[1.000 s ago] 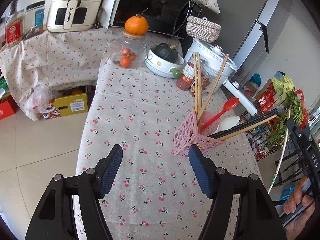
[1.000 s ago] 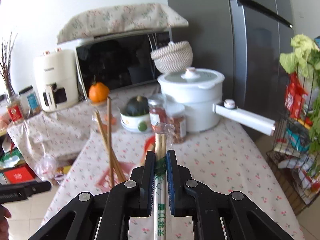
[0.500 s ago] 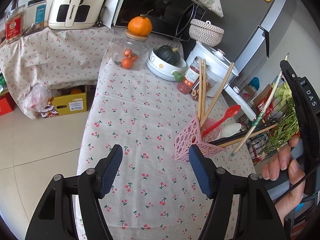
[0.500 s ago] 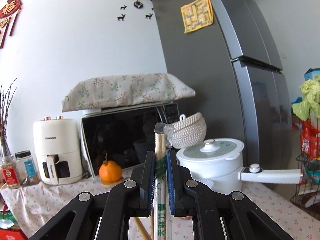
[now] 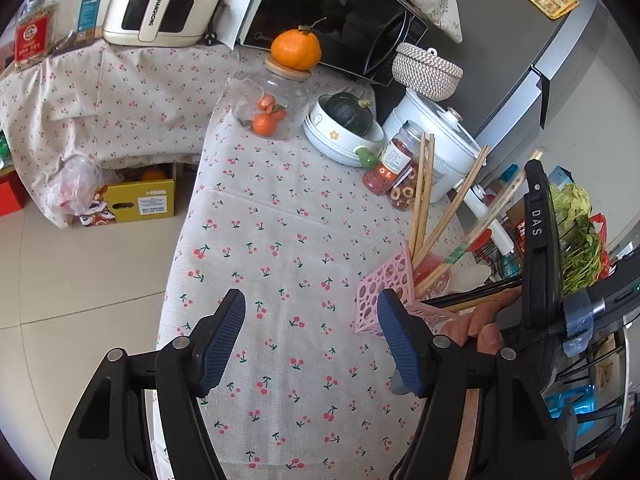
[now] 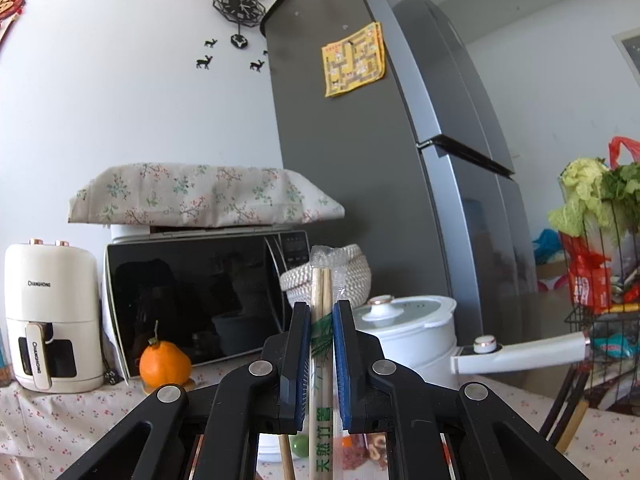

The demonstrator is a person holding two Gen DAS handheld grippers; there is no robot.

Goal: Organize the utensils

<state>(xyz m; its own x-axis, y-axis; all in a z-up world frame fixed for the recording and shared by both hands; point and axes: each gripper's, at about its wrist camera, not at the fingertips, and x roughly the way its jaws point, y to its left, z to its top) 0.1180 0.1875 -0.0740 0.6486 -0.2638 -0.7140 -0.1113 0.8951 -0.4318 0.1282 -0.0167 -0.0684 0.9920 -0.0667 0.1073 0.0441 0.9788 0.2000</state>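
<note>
A pink perforated holder (image 5: 384, 284) stands near the table's right edge with several wooden chopsticks (image 5: 424, 192) leaning in it. My right gripper (image 6: 322, 320) is shut on a plastic-wrapped pair of bamboo chopsticks (image 6: 322, 300) and points about level at the microwave. In the left wrist view that wrapped pair (image 5: 480, 232) slants down, its lower end at the holder's mouth. A hand (image 5: 480, 330) shows behind the holder. My left gripper (image 5: 310, 336) hangs open over the cherry-print tablecloth (image 5: 280, 240), just left of the holder, with nothing between its pads.
Behind the holder stand a snack jar (image 5: 394, 164), a white pot (image 5: 440, 136) with a long handle (image 6: 520, 354), a bowl holding a dark squash (image 5: 344, 128) and a glass jar (image 5: 276, 108). A wire rack of greens (image 5: 576, 240) is right; floor lies left.
The right gripper came in from the right and lowered the wrapped chopsticks toward the holder, now at its mouth. Its view swung up from the table to the wall. The left gripper barely shifted.
</note>
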